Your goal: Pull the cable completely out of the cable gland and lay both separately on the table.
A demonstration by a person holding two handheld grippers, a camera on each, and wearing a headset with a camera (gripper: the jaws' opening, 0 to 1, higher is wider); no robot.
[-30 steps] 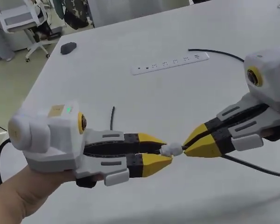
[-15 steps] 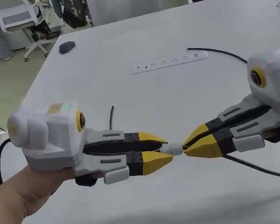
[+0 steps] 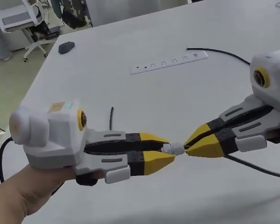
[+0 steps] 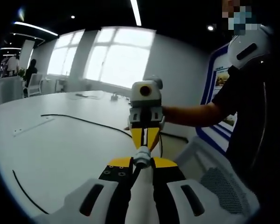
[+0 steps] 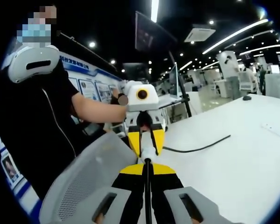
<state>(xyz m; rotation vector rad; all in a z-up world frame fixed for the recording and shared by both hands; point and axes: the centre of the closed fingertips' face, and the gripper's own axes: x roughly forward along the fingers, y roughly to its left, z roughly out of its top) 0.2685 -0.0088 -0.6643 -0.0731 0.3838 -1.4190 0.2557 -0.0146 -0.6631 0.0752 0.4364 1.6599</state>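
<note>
While both claws hung above the surface (image 3: 144,98) in the head view, the left claw (image 3: 164,149) pinched the small white cable gland (image 3: 175,149), nose to nose with the right claw (image 3: 186,147). The left gripper view showed the gland between that claw's tips. In the right gripper view, the right claw squeezed the black cable (image 5: 147,196). The cable looked bendy and the gland hard and slippery, so holding close to the gland seemed best.

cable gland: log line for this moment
left gripper shut on small white plastic cable gland | right gripper shut on thin black cable | cable not yet out
</note>
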